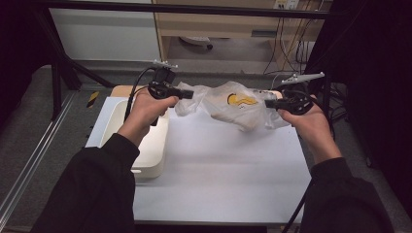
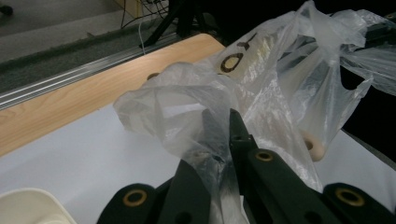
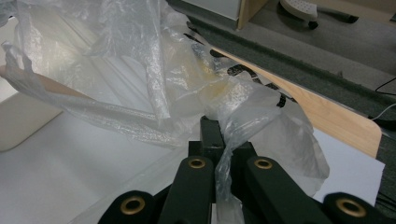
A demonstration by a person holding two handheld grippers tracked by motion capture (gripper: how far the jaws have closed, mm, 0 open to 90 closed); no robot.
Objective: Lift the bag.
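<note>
You hold the crinkled translucent plastic bag with the yellow logo stretched lengthwise left to right above the white table sheet, your left gripper and right gripper each clamped on one end.

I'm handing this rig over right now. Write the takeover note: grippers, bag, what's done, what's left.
Left gripper: shut on the plastic bag at its left end.
Right gripper: shut on the bag's right end.
Bag: held stretched between both grippers above the white table, with something pale inside; what it is, I cannot tell.
White bin: at the table's left edge, under the left hand.
Done: both ends gripped, bag lifted.
Left: probably opening or emptying the bag; keep both grips.
</note>
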